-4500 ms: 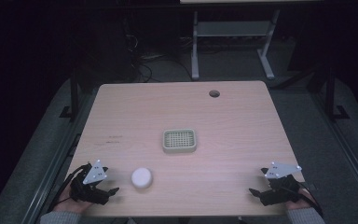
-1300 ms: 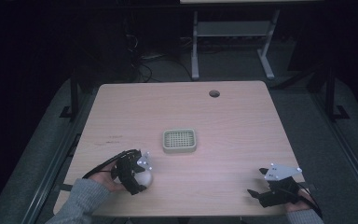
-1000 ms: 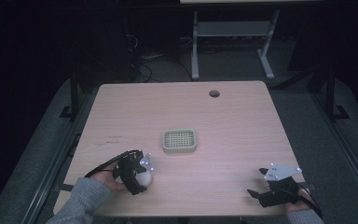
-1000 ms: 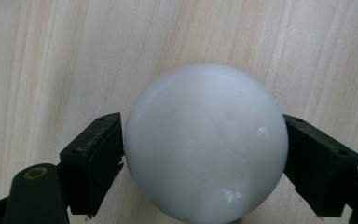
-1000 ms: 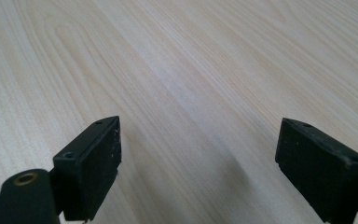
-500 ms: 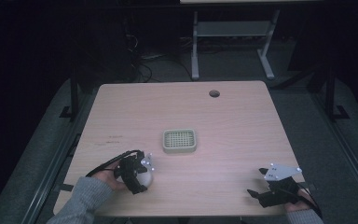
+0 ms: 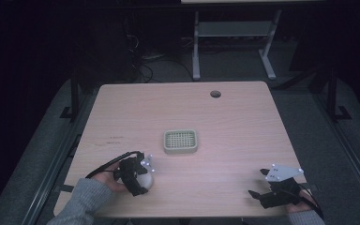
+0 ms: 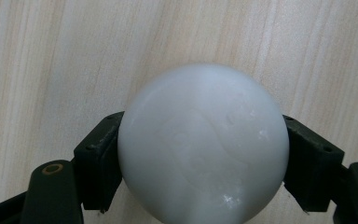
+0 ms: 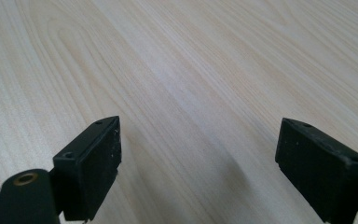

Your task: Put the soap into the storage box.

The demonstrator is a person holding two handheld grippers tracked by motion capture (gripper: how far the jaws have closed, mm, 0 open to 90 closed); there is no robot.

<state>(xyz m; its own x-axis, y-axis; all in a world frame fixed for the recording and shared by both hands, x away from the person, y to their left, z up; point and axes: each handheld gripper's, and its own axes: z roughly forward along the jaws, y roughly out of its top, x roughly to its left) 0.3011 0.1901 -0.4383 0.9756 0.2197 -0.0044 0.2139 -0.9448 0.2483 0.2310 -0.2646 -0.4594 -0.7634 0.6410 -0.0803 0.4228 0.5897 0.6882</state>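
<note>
A round white soap-like lump (image 8: 203, 142) sits between the jaws of my left gripper (image 8: 200, 163), which press on both its sides. In the high view that white lump (image 7: 146, 179) is near the table's front left, under my left gripper (image 7: 138, 178), pointing down at it. A pale green slotted dish (image 7: 180, 141) rests in the middle of the table. At the front right my right gripper (image 7: 267, 185) lies low on the wood. In its own view the right gripper (image 9: 198, 168) stands wide open over bare wood.
The wooden table (image 7: 243, 126) has a round cable hole (image 7: 215, 93) at its far right. Behind the table stand a white metal frame (image 7: 234, 42) and cables on the dark floor.
My left gripper moved from the front left corner to the white lump and has shut on it. In the last second it barely shifts. The right gripper stays put.
</note>
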